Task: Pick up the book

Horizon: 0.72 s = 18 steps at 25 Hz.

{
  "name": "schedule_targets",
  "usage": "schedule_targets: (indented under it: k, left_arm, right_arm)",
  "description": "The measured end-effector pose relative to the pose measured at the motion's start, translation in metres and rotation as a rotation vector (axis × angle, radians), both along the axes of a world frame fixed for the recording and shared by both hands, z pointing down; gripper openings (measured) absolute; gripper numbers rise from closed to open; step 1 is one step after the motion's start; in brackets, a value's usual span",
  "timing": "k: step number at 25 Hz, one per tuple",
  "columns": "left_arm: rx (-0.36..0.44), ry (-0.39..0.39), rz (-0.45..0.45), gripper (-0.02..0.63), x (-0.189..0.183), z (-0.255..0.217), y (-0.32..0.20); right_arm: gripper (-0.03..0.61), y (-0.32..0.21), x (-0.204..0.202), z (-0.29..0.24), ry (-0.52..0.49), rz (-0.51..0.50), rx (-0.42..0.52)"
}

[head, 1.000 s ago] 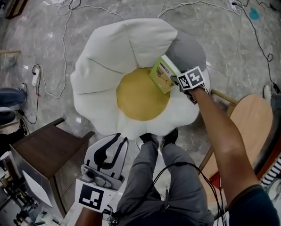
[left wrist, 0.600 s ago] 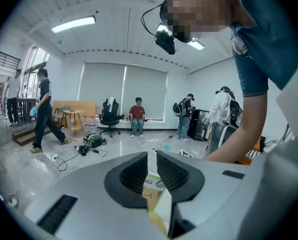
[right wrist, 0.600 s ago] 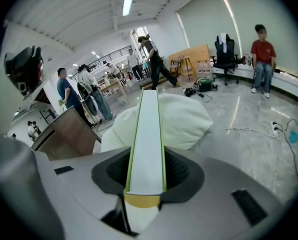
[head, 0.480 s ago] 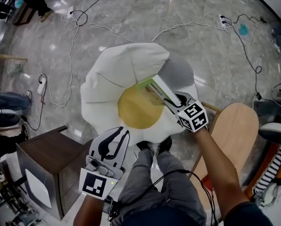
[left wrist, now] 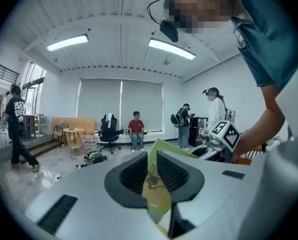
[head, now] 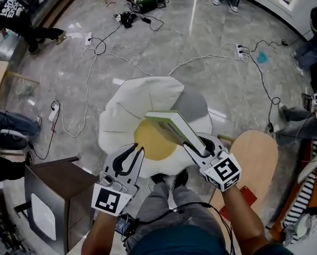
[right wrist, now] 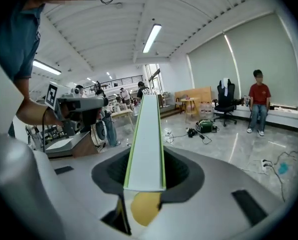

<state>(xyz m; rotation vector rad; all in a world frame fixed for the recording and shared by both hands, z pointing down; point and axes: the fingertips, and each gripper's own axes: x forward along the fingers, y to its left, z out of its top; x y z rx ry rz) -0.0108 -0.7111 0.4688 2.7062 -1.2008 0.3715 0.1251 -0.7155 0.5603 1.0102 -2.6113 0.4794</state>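
A thin green book (head: 172,125) hangs in the air above the egg-shaped floor cushion (head: 129,102) and its yellow centre (head: 149,142). My right gripper (head: 193,145) is shut on the book's near end, and the book sticks out away from me. In the right gripper view the book's pale edge (right wrist: 146,134) runs straight out from between the jaws of the right gripper (right wrist: 145,179). My left gripper (head: 131,155) hovers at the lower left, beside the book and apart from it. Its jaws stand a narrow gap apart and hold nothing. Through that gap the left gripper view shows the book (left wrist: 159,184).
A dark wooden side table (head: 52,195) stands at my left and a round wooden seat (head: 257,153) at my right. Cables (head: 94,52) and a power strip (head: 53,110) lie on the marble floor around the cushion. Several people stand or sit further off.
The right gripper has lifted the book off the cushion and brought it up towards me. The left gripper has risen too. The cushion looks smaller and further below.
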Motion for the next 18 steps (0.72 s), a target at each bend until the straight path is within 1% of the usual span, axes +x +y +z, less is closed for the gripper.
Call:
schedule_targets:
  k: [3,5,10,13,18]
  left_arm:
    - [0.067,0.019,-0.013,0.058,-0.001,-0.032,0.005]
    - [0.104,0.035,-0.002,0.058,0.001,-0.049,0.015]
    - [0.167,0.036,0.008,0.058,0.006,-0.087,0.03]
    - [0.21,0.032,0.007,0.058,0.008,-0.107,0.038]
    - [0.24,0.037,0.006,0.058,0.012,-0.121,0.05]
  right_arm:
    - [0.153,0.018,0.001,-0.055,-0.026,0.016,0.062]
    - [0.153,0.031,0.003,-0.088,-0.037,0.03,0.109]
    - [0.153,0.052,0.015,-0.165,-0.036,0.049,0.269]
    - [0.153,0.066,0.024,-0.196,-0.035,0.063,0.317]
    - [0.153,0.083,0.032,-0.23,-0.055,0.088,0.374]
